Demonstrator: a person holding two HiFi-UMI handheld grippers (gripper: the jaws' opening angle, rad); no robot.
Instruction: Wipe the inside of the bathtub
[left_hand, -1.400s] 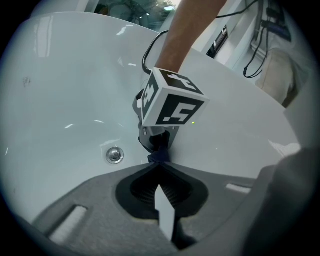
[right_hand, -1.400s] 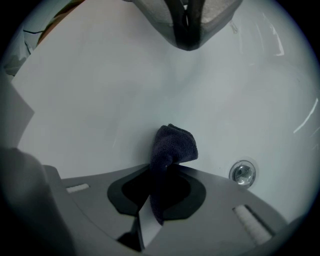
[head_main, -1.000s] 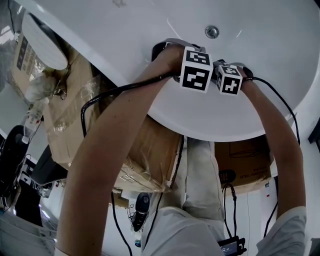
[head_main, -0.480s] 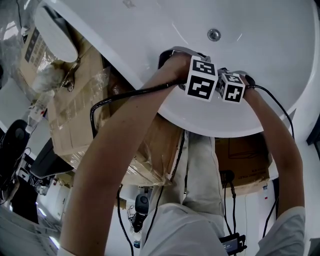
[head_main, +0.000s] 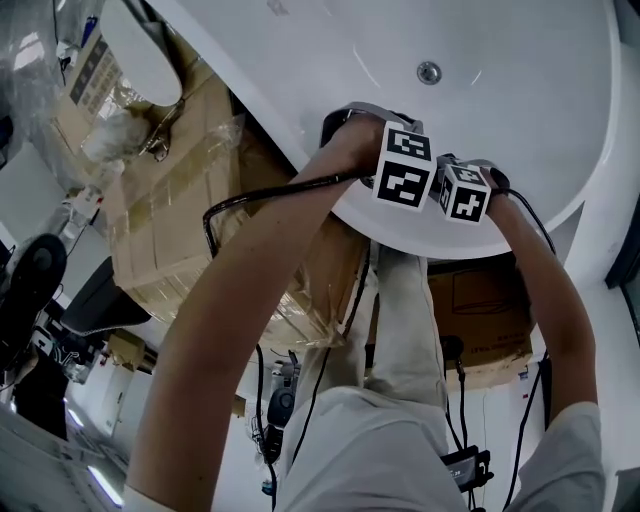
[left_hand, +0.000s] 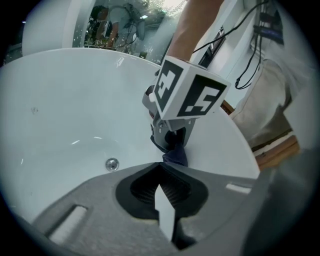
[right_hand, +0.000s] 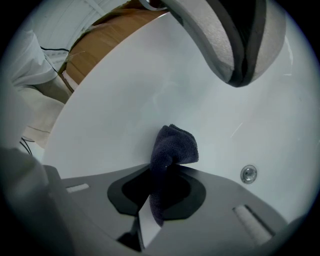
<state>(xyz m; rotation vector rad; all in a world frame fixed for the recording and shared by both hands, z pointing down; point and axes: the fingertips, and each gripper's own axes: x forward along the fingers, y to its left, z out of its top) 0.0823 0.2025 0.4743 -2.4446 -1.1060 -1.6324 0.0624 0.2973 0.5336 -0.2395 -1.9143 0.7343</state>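
Observation:
The white bathtub (head_main: 500, 40) fills the top of the head view, with a round metal fitting (head_main: 429, 72) in its wall. Both grippers reach over its near rim, side by side, their marker cubes almost touching. My right gripper (right_hand: 152, 200) is shut on a dark blue cloth (right_hand: 175, 147), whose bunched end presses against the tub's inner wall (right_hand: 125, 90). My left gripper (left_hand: 161, 187) is shut with nothing in it. Just ahead of it are the right gripper (left_hand: 172, 142) and the cloth (left_hand: 176, 155). Their fingertips are hidden in the head view.
Taped cardboard boxes (head_main: 170, 230) stand to the left of the tub, and another box (head_main: 485, 320) sits under its near rim. Black cables (head_main: 250, 200) trail from the grippers along the person's arms. The person's legs (head_main: 400, 330) stand against the tub.
The head view has swung, so the boxes take up more of the left. Both grippers stay together at the tub's near rim, shifted slightly right in the picture.

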